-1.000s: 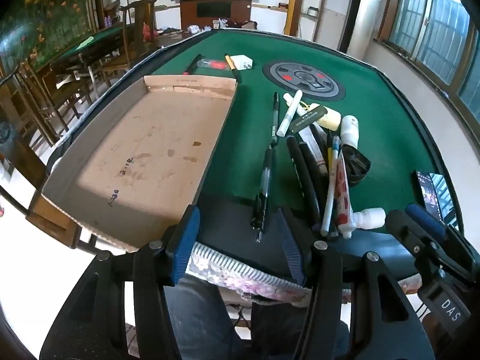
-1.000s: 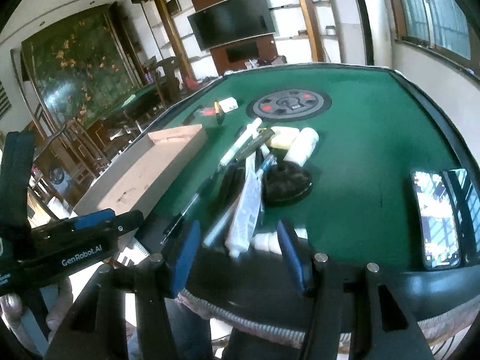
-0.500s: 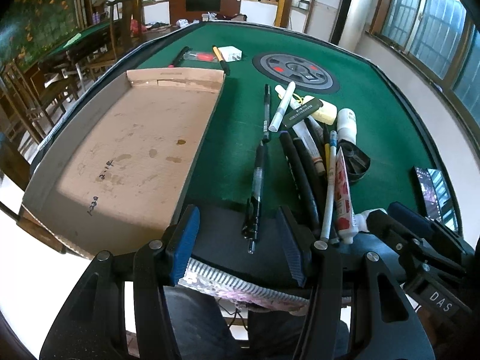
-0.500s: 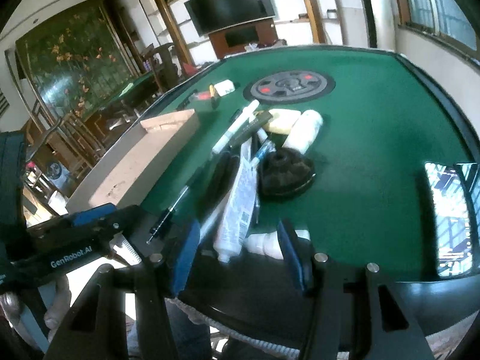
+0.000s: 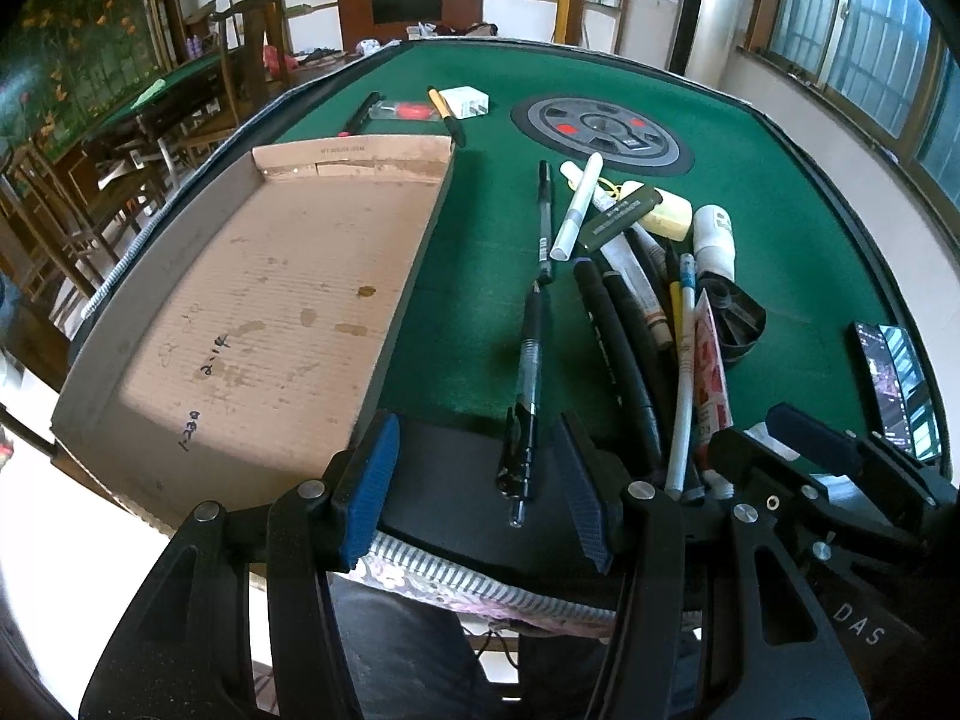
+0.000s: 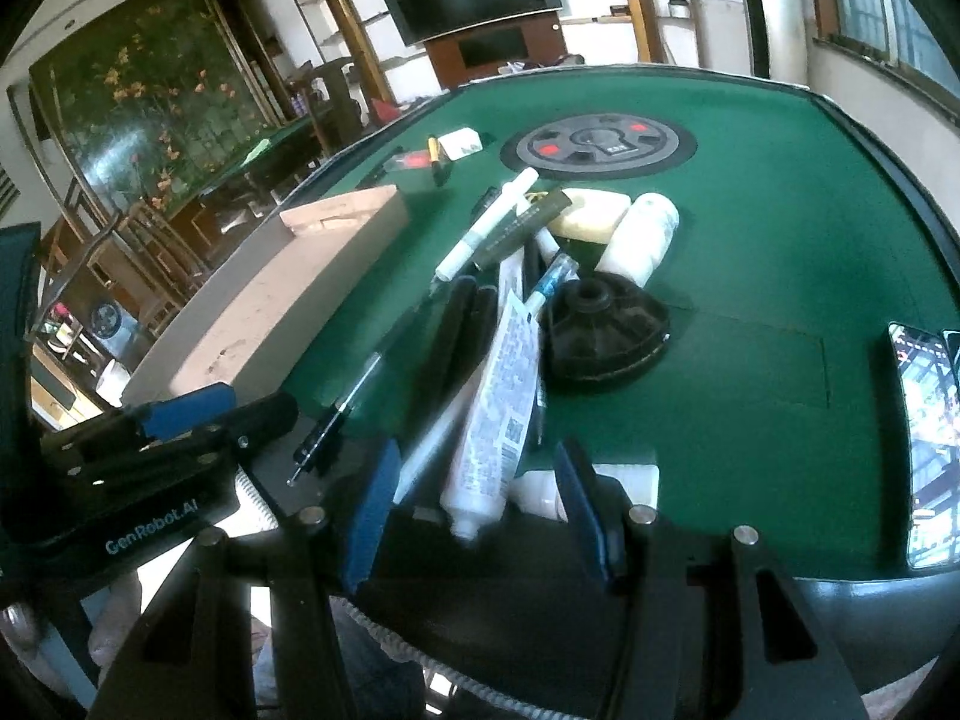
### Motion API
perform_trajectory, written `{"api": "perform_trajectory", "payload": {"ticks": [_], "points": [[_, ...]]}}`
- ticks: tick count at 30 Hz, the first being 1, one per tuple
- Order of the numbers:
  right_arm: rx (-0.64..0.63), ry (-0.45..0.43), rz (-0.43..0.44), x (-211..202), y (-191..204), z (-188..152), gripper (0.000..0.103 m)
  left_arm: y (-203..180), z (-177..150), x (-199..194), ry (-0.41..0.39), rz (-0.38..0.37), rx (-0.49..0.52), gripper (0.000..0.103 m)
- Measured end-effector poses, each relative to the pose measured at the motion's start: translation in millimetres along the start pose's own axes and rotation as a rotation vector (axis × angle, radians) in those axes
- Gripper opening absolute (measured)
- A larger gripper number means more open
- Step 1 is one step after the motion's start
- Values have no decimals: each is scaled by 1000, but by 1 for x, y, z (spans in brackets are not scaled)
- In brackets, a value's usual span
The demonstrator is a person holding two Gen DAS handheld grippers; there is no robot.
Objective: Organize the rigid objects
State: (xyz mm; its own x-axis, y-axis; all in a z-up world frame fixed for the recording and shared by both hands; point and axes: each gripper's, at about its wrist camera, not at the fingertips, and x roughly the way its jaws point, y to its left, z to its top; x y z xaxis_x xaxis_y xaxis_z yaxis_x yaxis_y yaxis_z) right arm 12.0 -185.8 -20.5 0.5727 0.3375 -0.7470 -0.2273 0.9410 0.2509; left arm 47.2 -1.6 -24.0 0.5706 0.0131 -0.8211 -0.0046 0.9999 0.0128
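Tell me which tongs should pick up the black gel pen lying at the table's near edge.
Left. The left tongs are open with the black gel pen lying between the fingers, and the cardboard tray sits on that side. The right tongs are open around the white tube instead.

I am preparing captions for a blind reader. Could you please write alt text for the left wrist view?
The open left gripper hovers at the near edge of a green table, with a black gel pen lying between its fingers. An empty cardboard tray lies to the left; a heap of pens and tubes lies to the right.
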Motion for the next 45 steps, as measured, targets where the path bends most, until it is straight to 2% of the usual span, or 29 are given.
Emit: {"api": "perform_trajectory", "payload": {"ticks": [11,20,23,25,27,32,36,37,39,40,42,45], "points": [[19,14,-19,5,1,0,54,7,0,0,-12,-29,-26,52],[41,40,-24,13,-1,2,53,2,3,-5,-29,-41,-2,52],[63,54,-19,14,-5,1,41,-3,8,-4,-13,-66,10,52],[77,59,-12,10,-9,0,25,-8,13,-5,-21,-90,28,52],[99,58,3,6,-16,-3,20,-14,19,-2,-10,-128,37,52],[135,45,54,-3,-27,-7,19,-37,38,10,35,-229,70,52],[151,36,70,-7,-33,-8,18,-55,47,24,98,-274,83,52],[155,27,74,-10,-34,-9,18,-57,48,27,104,-257,91,52],[152,18,76,-14,-35,-9,17,-52,48,33,116,-222,70,52],[155,19,80,-14,-36,-10,17,-47,48,38,143,-230,47,52],[158,23,88,-12,-37,-10,17,-35,47,43,185,-266,-2,40],[157,19,99,-11,-39,-10,17,-10,52,39,158,-248,-74,40]]}}
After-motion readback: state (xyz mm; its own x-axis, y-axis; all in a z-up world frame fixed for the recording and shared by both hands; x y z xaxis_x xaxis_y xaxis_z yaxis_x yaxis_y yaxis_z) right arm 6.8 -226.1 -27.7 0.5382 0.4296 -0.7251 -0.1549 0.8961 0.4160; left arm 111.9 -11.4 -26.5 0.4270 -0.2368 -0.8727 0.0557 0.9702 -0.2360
